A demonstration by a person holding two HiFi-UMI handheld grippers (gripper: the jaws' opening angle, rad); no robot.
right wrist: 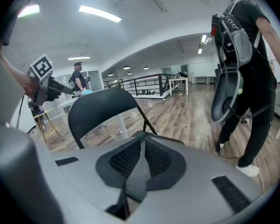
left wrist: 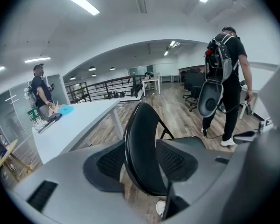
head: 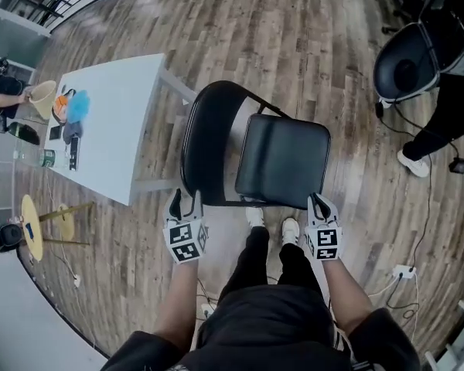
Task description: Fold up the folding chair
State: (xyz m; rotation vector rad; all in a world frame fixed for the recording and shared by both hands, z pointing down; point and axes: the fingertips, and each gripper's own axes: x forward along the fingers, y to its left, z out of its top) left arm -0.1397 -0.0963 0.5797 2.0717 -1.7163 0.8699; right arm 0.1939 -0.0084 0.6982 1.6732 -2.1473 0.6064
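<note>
A black folding chair stands unfolded on the wood floor, its curved backrest at the left and its padded seat at the right. My left gripper is open at the backrest's near lower edge. In the left gripper view the backrest shows edge-on in line with the gap of that gripper, and the pads do not press on it. My right gripper is shut and empty, at the seat's near right corner. In the right gripper view this gripper points over the seat toward the backrest.
A white table with a blue object and small items stands just left of the chair. A person carrying an office chair walks at the right. Cables and a power strip lie on the floor. My feet are under the seat's front.
</note>
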